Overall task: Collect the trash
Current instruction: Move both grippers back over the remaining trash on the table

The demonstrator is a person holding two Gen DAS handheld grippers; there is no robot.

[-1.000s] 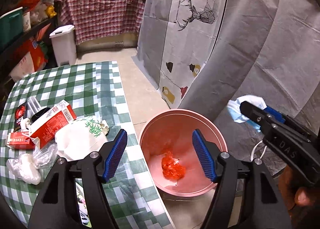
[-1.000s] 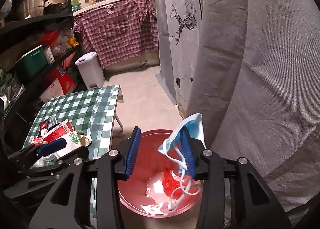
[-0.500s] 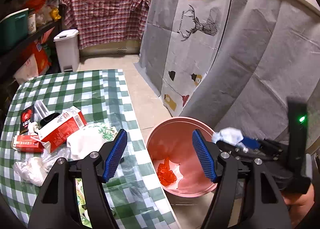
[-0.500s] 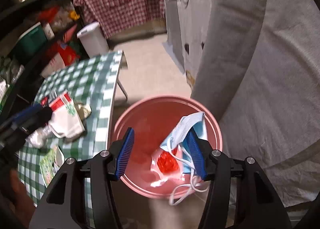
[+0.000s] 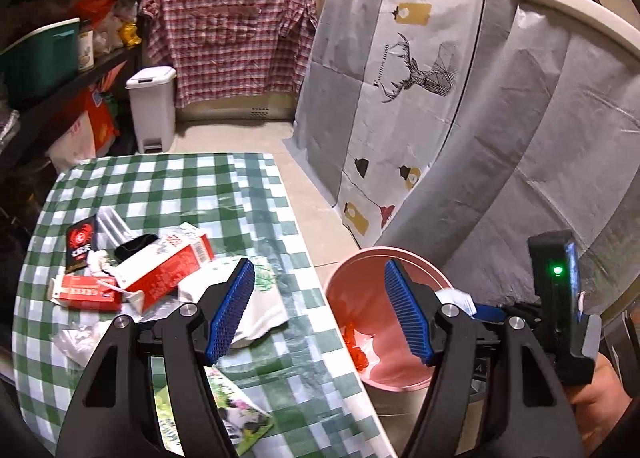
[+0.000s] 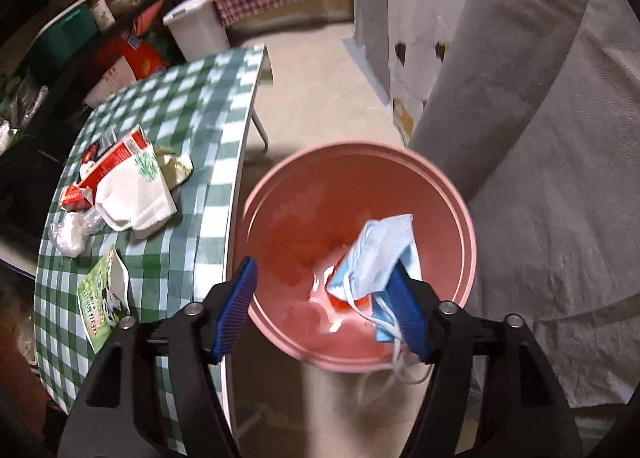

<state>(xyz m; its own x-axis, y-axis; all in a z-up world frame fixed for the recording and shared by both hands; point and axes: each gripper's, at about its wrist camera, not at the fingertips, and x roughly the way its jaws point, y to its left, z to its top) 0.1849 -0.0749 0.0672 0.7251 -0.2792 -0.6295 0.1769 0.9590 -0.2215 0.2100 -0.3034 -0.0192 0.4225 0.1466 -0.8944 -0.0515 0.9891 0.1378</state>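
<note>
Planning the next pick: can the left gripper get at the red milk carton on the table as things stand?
Probably yes. The left gripper is open and empty above the table, and the milk carton lies on top of the pile, just ahead to its left, with nothing over it.

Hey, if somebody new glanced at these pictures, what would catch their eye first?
Probably the pink bin on the floor beside the checked table, with the open right gripper above it and a blue mask draped on its right finger. Next, the trash heap on the table: a red carton, a white bag and a green packet near the edge.
</note>
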